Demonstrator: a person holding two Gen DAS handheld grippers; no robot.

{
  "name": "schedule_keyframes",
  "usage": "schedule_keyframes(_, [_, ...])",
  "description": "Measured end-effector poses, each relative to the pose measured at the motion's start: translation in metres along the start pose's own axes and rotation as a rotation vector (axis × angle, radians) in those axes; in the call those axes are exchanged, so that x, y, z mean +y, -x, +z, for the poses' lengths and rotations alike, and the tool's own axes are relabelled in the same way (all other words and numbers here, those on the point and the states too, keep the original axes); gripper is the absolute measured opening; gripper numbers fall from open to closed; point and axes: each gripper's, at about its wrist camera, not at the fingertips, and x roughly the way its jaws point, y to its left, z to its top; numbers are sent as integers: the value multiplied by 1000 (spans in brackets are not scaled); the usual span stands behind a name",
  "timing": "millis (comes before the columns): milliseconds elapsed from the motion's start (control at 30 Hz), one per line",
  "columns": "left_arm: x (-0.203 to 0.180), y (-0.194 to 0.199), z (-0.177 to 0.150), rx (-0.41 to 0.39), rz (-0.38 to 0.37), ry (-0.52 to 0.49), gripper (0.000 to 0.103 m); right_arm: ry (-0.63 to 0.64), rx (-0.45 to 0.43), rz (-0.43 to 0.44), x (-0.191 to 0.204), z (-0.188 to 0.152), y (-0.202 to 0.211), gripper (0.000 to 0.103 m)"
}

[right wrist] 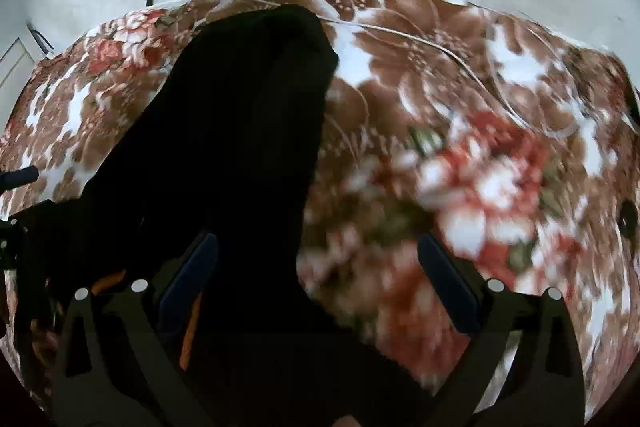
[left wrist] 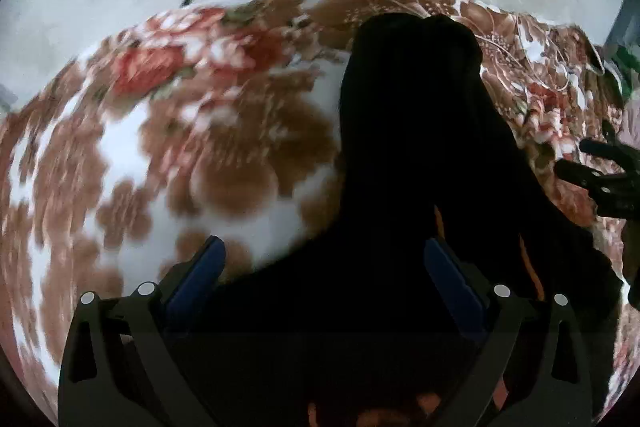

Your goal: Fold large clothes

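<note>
A black garment (left wrist: pixel 420 167) on a blurred floral bedspread (left wrist: pixel 120 155) hides detail between both grippers' wide-spread fingers (left wrist: pixel 212 267).

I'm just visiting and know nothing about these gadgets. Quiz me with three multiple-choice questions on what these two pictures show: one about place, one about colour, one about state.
1. What does the black garment lie on?
A. a floral cloth
B. a metal tray
C. a wooden chair

2. What colour are the finger pads?
A. yellow
B. blue
C. white

3. How do the jaws of the left gripper and right gripper stand?
A. both wide open
B. both shut
C. one shut

Answers:
1 A: the floral cloth spreads around the garment.
2 B: blue strips line the fingers.
3 A: a wide gap separates each pair of fingers.
</note>
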Motion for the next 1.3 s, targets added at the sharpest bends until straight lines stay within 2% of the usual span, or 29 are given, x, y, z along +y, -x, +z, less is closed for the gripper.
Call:
schedule_keyframes(200, [-16,-49,55,-2,-17,-78,97,10,15,19,0,45,-56,98])
schedule_keyframes(267, [-27,-69,74,14,-40,-104,96,-58,14,83,-10,61,-74,83])
schedule_keyframes(367, [-44,-93,108,-4,-18,-143,96,-128,23,67,-21,80,-97,83])
schedule_keyframes(467, [-51,-120,133,18,27,-170,95,-114,39,76,-20,87,-114,85])
schedule_keyframes(500, [-54,-130,136,34,33,-180,90,-88,29,68,-16,88,-115,85])
schedule_keyframes(533, [-58,-136,137,50,13,-200,75,-61,22,60,-12,87,-115,80])
schedule_keyframes(567, [-62,-140,136,68,-24,-222,61,-18,11,60,-7,87,-114,67])
schedule_keyframes(600, [-68,-144,133,93,-69,-251,32,39,3,61,1,85,-113,59])
schedule_keyframes(633, [-72,-143,130,94,-80,-280,13,81,-2,60,7,84,-111,42])
schedule_keyframes(667, [-76,-142,128,90,-81,-300,12,133,-14,36,14,82,-106,32])
schedule_keyframes(700, [-76,-140,128,89,-83,-295,10,152,-23,20,18,81,-102,27])
schedule_keyframes(767, [-76,-126,128,59,-103,-273,10,134,-27,25,13,81,-93,22])
schedule_keyframes(833, [-78,-103,128,15,-135,-270,10,105,-44,41,5,82,-77,21])
schedule_keyframes(967, [-83,-48,120,-65,-195,-261,10,160,-136,23,12,73,-15,20])
schedule_keyframes(1100, [-90,10,95,-156,-181,-279,10,204,-211,33,28,47,42,19])
schedule_keyframes(1300, [-80,89,37,-234,-181,-248,10,245,-286,104,52,12,112,19])
